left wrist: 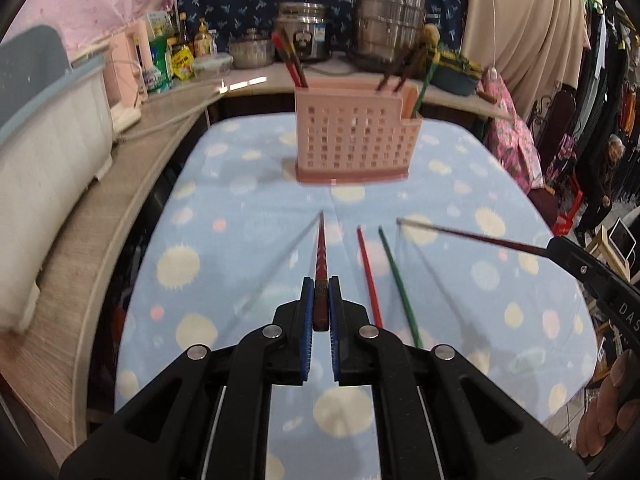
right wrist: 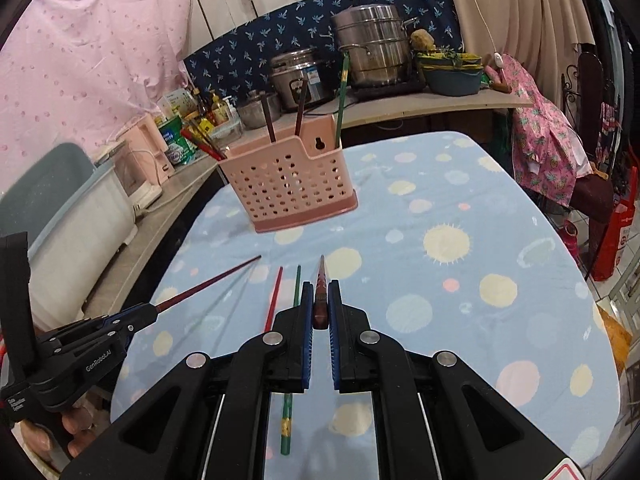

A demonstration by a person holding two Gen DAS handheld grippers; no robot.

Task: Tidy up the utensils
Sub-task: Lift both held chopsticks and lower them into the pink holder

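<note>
A pink perforated utensil holder (left wrist: 352, 136) (right wrist: 288, 184) stands at the far side of the blue dotted tablecloth (left wrist: 480, 184) (right wrist: 460, 184). Red, brown and green chopsticks stand in it. My left gripper (left wrist: 321, 282) (right wrist: 150, 308) is shut on a dark red chopstick (left wrist: 321, 248) (right wrist: 208, 282), held above the cloth and pointing at the holder. My right gripper (right wrist: 321, 285) (left wrist: 554, 245) is shut on a matching dark red chopstick (right wrist: 321, 276) (left wrist: 472, 236). A red chopstick (left wrist: 370, 276) (right wrist: 274, 298) and a green chopstick (left wrist: 400, 280) (right wrist: 297, 286) lie side by side on the cloth between the grippers.
A counter (left wrist: 256, 84) behind the table carries steel pots (right wrist: 372, 44), a rice cooker (right wrist: 300, 76) and bottles (left wrist: 180, 56). A white appliance (left wrist: 48, 136) sits on the left counter. A chair draped in pink floral cloth (right wrist: 548, 144) and a person (left wrist: 608, 176) are to the right.
</note>
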